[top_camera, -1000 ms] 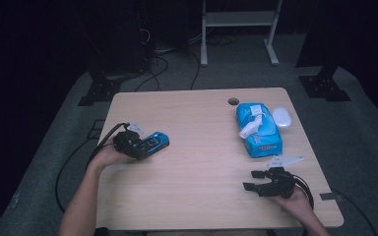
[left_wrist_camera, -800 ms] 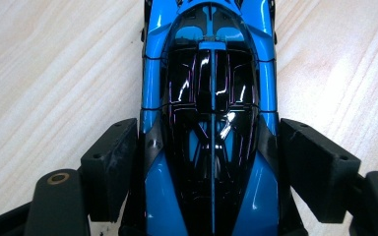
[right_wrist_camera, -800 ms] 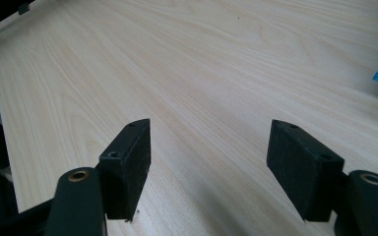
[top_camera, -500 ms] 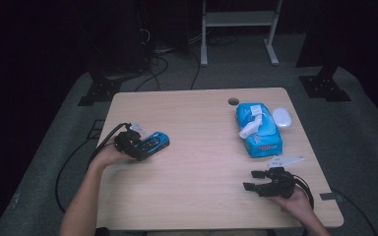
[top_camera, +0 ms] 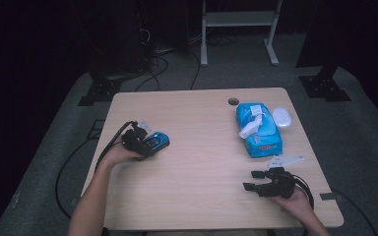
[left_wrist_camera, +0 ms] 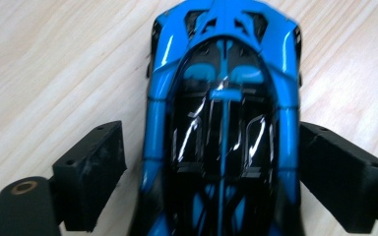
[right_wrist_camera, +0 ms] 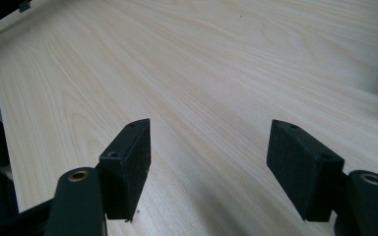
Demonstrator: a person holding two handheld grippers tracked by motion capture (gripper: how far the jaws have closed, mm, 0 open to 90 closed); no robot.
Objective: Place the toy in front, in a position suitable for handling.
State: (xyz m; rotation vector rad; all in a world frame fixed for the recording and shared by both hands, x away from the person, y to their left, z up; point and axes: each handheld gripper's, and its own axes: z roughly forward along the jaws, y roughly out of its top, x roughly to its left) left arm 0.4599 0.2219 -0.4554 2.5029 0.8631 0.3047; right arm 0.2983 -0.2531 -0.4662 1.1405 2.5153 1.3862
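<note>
A blue and black toy car (top_camera: pixel 158 140) stands on the wooden table (top_camera: pixel 202 196) at its left side. My left gripper (top_camera: pixel 146 145) reaches it from the left, and the car (left_wrist_camera: pixel 221 113) lies lengthwise between the two pads. The jaws have just been opening: the left pad (left_wrist_camera: pixel 96 172) stands clear of the car's side, while the right pad (left_wrist_camera: pixel 339 177) is close against it. My right gripper (top_camera: pixel 252 181) rests near the front right corner, open, with bare wood between its pads (right_wrist_camera: pixel 128 167).
A blue pack of wipes (top_camera: pixel 258 129) with a white sheet pulled out lies at the back right, beside a white oval object (top_camera: pixel 281 117). A round cable hole (top_camera: pixel 233 102) is near the far edge. Cables run over the floor on the left.
</note>
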